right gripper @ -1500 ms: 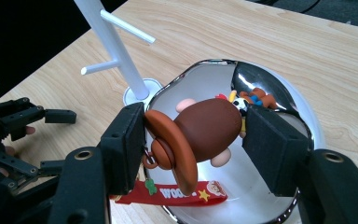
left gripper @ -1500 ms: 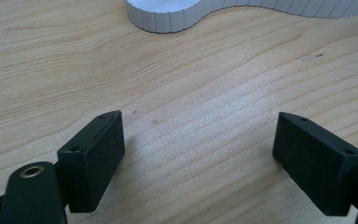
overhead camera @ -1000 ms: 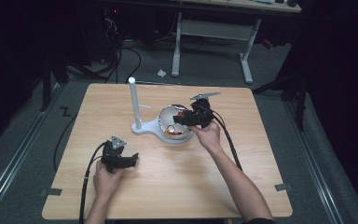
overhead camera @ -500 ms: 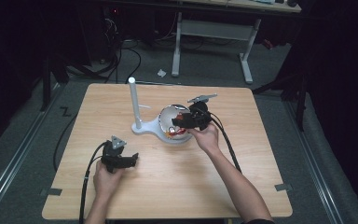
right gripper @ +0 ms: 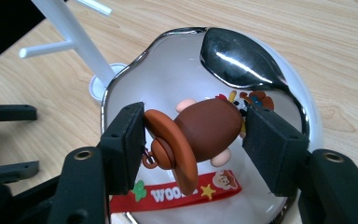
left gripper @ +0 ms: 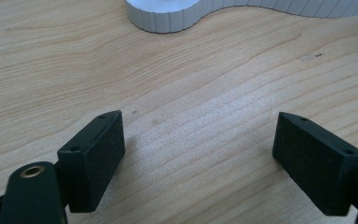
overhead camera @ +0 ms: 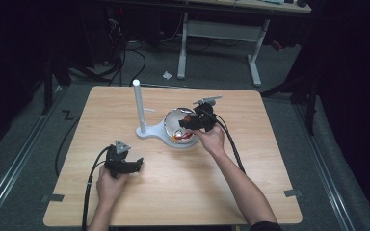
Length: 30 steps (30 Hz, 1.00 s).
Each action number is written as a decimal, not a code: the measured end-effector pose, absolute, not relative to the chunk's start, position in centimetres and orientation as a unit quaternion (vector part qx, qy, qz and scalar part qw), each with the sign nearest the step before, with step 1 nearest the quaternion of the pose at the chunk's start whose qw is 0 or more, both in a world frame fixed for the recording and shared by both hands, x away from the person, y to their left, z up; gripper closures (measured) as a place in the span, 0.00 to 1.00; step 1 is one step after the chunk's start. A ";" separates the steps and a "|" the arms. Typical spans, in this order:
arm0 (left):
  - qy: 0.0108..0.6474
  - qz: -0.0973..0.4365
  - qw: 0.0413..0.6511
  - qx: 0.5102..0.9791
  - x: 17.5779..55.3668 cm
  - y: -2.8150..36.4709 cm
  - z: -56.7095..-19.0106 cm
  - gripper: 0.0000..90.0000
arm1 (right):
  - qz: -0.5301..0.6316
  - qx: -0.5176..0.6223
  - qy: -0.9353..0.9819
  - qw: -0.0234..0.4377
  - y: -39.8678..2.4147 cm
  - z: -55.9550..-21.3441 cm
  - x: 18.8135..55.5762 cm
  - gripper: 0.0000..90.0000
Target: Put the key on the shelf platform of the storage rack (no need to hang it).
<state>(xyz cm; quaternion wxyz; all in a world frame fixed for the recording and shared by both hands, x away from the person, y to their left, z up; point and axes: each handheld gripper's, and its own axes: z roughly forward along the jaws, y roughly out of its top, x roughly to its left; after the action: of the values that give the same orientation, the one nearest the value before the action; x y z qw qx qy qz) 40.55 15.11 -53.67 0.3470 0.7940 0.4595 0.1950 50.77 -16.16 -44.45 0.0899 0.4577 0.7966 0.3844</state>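
A brown toy figure [right gripper: 207, 123] with a wide hat and a red strap [right gripper: 177, 193] hangs over a shiny silver bowl [right gripper: 121, 84]. My right gripper [right gripper: 193, 135] is shut on it, one pad on the hat brim and the other on the head. In the high view the right gripper [overhead camera: 189, 122] sits above the bowl [overhead camera: 173, 139] at the table's middle. My left gripper [overhead camera: 136, 164] rests near the front left, open, with only bare wood between its jaws [left gripper: 200, 149].
A white stand [overhead camera: 147, 132] with an upright post [overhead camera: 138, 103] and side pegs adjoins the bowl's left side; its ribbed base [left gripper: 168, 14] lies ahead of the left gripper. Cables trail from both grippers toward the table's front edge. A metal desk frame stands beyond the table.
The right hand with the toy has shifted slightly left over the bowl. The left hand has kept still.
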 end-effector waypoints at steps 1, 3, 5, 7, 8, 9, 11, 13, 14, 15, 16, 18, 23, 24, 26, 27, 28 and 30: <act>0.459 0.195 0.347 0.794 40.6 15.1 -53.7 0.19 | 0.385 0.457 0.797 0.091 -16.0 -44.6 50.9 0.44; 0.459 0.195 0.347 0.794 40.6 15.1 -53.7 0.19 | 0.380 0.456 0.799 0.095 -15.8 -44.7 51.0 0.44; 0.459 0.195 0.347 0.794 40.6 15.1 -53.7 0.19 | 0.377 0.456 0.800 0.097 -15.6 -44.8 51.1 0.44; 0.459 0.195 0.347 0.794 40.6 15.1 -53.7 0.19 | 0.375 0.457 0.800 0.102 -15.5 -44.8 51.1 0.44; 0.459 0.195 0.347 0.794 40.6 15.1 -53.7 0.19 | 0.373 0.456 0.801 0.102 -15.5 -44.8 51.1 0.43; 0.459 0.195 0.347 0.794 40.6 15.1 -53.7 0.19 | 0.372 0.454 0.803 0.103 -15.5 -44.8 51.1 0.43; 0.459 0.195 0.347 0.794 40.6 15.1 -53.7 0.19 | 0.371 0.450 0.806 0.102 -15.5 -44.8 51.1 0.42; 0.459 0.195 0.347 0.794 40.6 15.1 -53.7 0.19 | 0.370 0.447 0.808 0.104 -15.4 -44.8 51.1 0.41; 0.459 0.195 0.347 0.794 40.6 15.1 -53.7 0.19 | 0.370 0.447 0.808 0.104 -15.4 -44.8 51.1 0.41; 0.459 0.195 0.347 0.794 40.6 15.1 -53.7 0.19 | 0.370 0.446 0.809 0.101 -15.4 -44.8 51.0 0.39; 0.459 0.195 0.347 0.794 40.6 15.1 -53.7 0.19 | 0.371 0.445 0.809 0.101 -15.4 -44.9 51.0 0.39; 0.460 0.195 0.347 0.794 40.6 15.1 -53.7 0.19 | 0.375 0.445 0.807 0.098 -15.5 -44.8 51.0 0.40; 0.460 0.195 0.348 0.793 40.6 15.1 -53.7 0.19 | 0.380 0.441 0.807 0.096 -16.0 -44.5 50.7 0.39; 0.460 0.195 0.348 0.793 40.6 15.1 -53.7 0.19 | 0.382 0.440 0.807 0.097 -16.0 -44.5 50.6 0.40; 0.460 0.195 0.348 0.793 40.5 15.1 -53.7 0.19 | 0.384 0.439 0.806 0.097 -16.4 -44.2 50.3 0.41; 0.460 0.195 0.348 0.793 40.5 15.1 -53.7 0.19 | 0.389 0.437 0.805 0.098 -16.5 -44.1 50.2 0.41; 0.460 0.195 0.348 0.793 40.5 15.1 -53.7 0.19 | 0.392 0.437 0.804 0.098 -16.7 -44.1 50.1 0.42; 0.460 0.195 0.348 0.793 40.5 15.1 -53.7 0.19 | 0.393 0.434 0.805 0.099 -17.1 -43.8 49.8 0.42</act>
<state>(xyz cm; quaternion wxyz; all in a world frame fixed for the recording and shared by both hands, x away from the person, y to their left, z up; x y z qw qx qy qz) 40.55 15.09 -53.68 0.3479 0.7934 0.4600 0.1947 49.80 -17.09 -43.81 0.0992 0.4344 0.8046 0.3926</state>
